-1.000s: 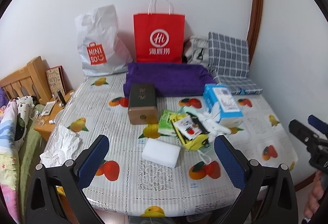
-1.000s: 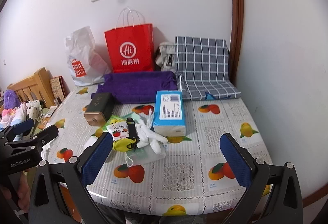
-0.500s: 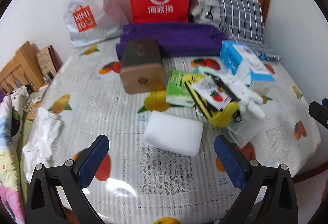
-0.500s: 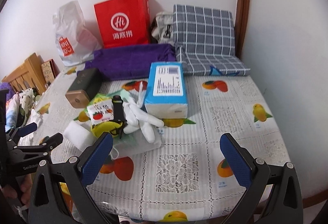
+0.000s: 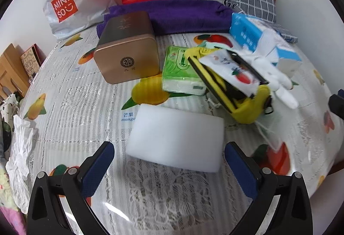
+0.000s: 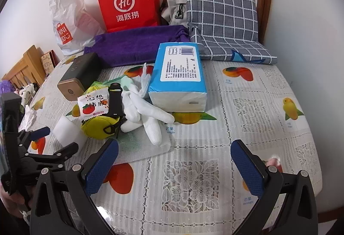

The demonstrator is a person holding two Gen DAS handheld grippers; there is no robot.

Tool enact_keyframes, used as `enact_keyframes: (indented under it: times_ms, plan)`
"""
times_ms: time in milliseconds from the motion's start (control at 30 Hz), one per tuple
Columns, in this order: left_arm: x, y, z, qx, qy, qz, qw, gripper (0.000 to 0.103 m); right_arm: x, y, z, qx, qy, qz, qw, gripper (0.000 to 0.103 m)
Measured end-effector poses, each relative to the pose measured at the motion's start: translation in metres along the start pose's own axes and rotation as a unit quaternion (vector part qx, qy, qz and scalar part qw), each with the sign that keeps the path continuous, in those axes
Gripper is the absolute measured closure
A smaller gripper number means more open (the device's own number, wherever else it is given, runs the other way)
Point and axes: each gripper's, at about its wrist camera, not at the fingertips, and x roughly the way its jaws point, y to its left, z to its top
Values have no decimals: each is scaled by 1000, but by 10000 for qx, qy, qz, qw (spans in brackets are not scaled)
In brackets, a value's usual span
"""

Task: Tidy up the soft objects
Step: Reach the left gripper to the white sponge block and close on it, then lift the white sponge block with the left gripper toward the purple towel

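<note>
A white sponge block (image 5: pixel 176 138) lies flat on the fruit-print tablecloth, just ahead of my open left gripper (image 5: pixel 169 168), whose blue pads flank its near edge without touching. Behind it sit a green tissue pack (image 5: pixel 180 71), a yellow pouch (image 5: pixel 240 97) with a snack packet on top, and white gloves (image 5: pixel 279 82). In the right wrist view my right gripper (image 6: pixel 174 168) stands open over bare tablecloth, with the white gloves (image 6: pixel 148 114), yellow pouch (image 6: pixel 101 125) and blue tissue pack (image 6: pixel 178 76) ahead of it. The left gripper (image 6: pixel 53 138) shows at the left by the sponge (image 6: pixel 66 129).
A gold tin box (image 5: pixel 126 48) stands left of the pile. A purple towel (image 6: pixel 137 46), checked cushion (image 6: pixel 223 18), red paper bag (image 6: pixel 129 0) and white plastic bag (image 6: pixel 68 18) line the wall. Crumpled white paper (image 5: pixel 19 149) hangs at the table's left edge.
Both grippers have moved forward and lower over the table. The left one has closed in on the white sponge, which now fills the space ahead of its pads. Both stay open.
</note>
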Motion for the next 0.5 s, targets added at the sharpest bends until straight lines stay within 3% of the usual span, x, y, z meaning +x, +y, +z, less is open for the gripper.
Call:
enact_keyframes:
  times_ms: [67, 133, 233, 300, 500]
  plan:
    - [4, 0, 1, -2, -38, 57, 10000, 5, 4, 0, 1, 3, 14, 55, 10000, 0]
    - [6, 3, 3, -93, -45, -63, 9999, 23, 8, 2, 1, -15, 22, 145, 9999, 0]
    - [5, 11, 3, -202, -112, -239, 9994, 23, 13, 7, 4, -43, 29, 324, 9995, 1]
    - [2, 15, 3, -196, -148, -163, 9996, 23, 16, 12, 6, -51, 22, 442, 9990, 6]
    - [-3, 39, 3, -449, -190, 46, 9988, 23, 23, 31, 17, -121, 14, 857, 9962, 26]
